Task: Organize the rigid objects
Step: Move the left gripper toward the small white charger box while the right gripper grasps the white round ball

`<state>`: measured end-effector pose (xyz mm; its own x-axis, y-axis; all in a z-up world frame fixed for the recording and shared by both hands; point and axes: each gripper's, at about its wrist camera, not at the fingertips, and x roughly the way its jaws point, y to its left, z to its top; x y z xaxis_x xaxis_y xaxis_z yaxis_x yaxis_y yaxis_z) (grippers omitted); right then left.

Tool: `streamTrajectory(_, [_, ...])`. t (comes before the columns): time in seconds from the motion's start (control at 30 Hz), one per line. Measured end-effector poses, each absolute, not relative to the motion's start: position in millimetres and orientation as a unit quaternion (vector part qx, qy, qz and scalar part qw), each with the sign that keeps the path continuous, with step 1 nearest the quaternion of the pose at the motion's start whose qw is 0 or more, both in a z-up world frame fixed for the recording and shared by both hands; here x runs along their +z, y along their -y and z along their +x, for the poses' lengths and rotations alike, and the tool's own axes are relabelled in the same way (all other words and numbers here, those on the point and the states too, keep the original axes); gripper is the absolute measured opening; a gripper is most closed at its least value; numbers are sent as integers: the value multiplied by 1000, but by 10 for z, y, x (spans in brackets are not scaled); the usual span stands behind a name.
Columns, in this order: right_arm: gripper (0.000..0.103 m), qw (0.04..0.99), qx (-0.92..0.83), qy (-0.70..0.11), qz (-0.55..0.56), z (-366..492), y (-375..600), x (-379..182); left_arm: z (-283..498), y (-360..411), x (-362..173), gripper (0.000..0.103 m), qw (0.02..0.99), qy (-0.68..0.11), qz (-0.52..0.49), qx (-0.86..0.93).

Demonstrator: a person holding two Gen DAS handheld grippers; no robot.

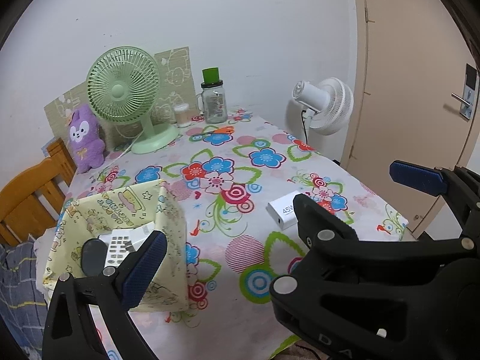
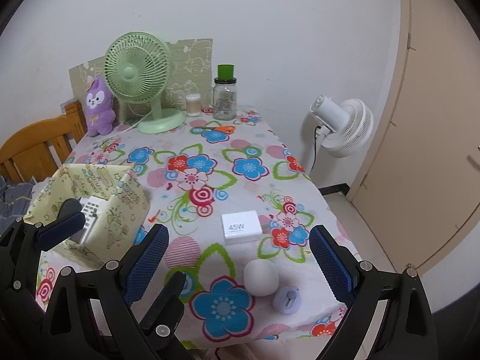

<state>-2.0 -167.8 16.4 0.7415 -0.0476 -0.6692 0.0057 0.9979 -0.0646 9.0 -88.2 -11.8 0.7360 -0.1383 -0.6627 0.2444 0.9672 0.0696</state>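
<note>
Nearest, at the counter's [image 2: 303,186] front edge: a white egg-shaped object [image 2: 260,277] and a small lilac round object [image 2: 287,300], between the spread fingers of the right hand-held gripper [image 2: 237,264], released and empty. Behind them, a white 45W charger box [image 2: 241,226]. Near the left edge, a yellow fabric bin [image 1: 169,210] already holding a remote [image 1: 117,247] and a dark object. Left hand-held gripper [image 1: 270,216] also released, empty. Probably next: closing on the egg. Bin contents partly hidden.
</note>
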Motion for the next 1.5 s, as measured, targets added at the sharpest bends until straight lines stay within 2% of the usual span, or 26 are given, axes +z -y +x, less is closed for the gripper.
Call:
streamTrajectory(0.47, [96, 937, -7, -348, -30, 12, 1859, -32, 111, 1072, -355, 103, 932, -336, 76, -113])
streamTrajectory(1.37, [96, 927, 16, -371, -44, 217, 2108, -892, 249, 1219, -1156, 103, 918, -371, 74, -117])
streamTrajectory(1.5, [92, 926, 19, -375, -44, 233, 2138, -967, 247, 1248, -1203, 103, 919, -369, 83, -111])
